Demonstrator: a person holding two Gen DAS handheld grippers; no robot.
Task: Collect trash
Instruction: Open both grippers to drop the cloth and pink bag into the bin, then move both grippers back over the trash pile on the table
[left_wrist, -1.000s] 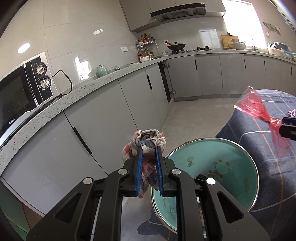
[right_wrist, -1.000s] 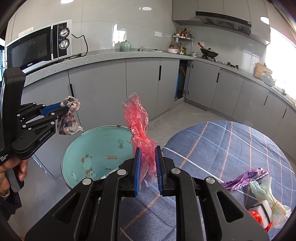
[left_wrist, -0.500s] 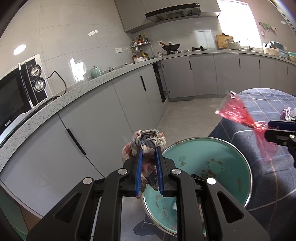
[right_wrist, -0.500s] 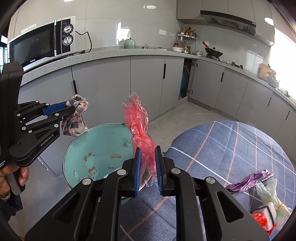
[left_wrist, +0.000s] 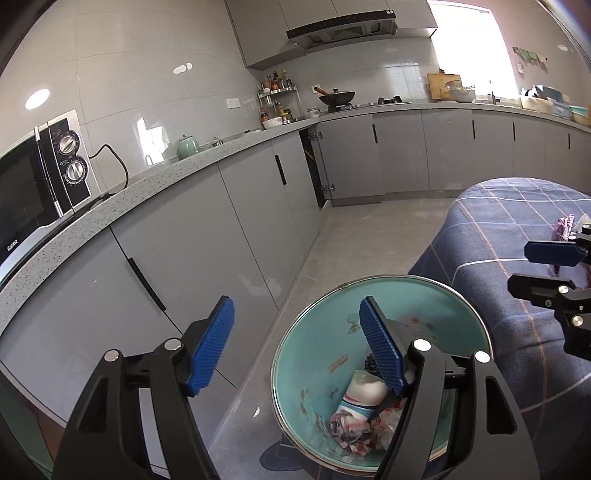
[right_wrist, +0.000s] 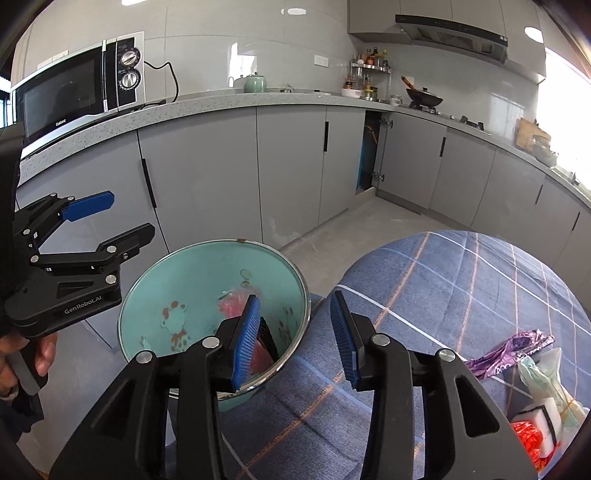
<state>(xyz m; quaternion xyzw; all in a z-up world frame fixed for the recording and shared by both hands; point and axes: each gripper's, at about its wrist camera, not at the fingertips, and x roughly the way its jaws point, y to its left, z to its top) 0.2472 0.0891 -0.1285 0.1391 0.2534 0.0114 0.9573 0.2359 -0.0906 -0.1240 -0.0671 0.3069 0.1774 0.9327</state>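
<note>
Both tongs, the left gripper (left_wrist: 297, 343) and right gripper (right_wrist: 293, 334), have just sprung open, empty, above the bin (right_wrist: 147, 291); remaining wrappers (right_wrist: 517, 350) lie right on the table (right_wrist: 443, 280), nearer the right.

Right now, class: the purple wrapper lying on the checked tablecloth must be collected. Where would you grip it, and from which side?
Grip the purple wrapper near the middle of its long crumpled strip, coming from above with the right gripper, whose jaws are open and empty. It lies flat on the tablecloth, so close across its narrow width, away from the pale bag beside it.
</note>
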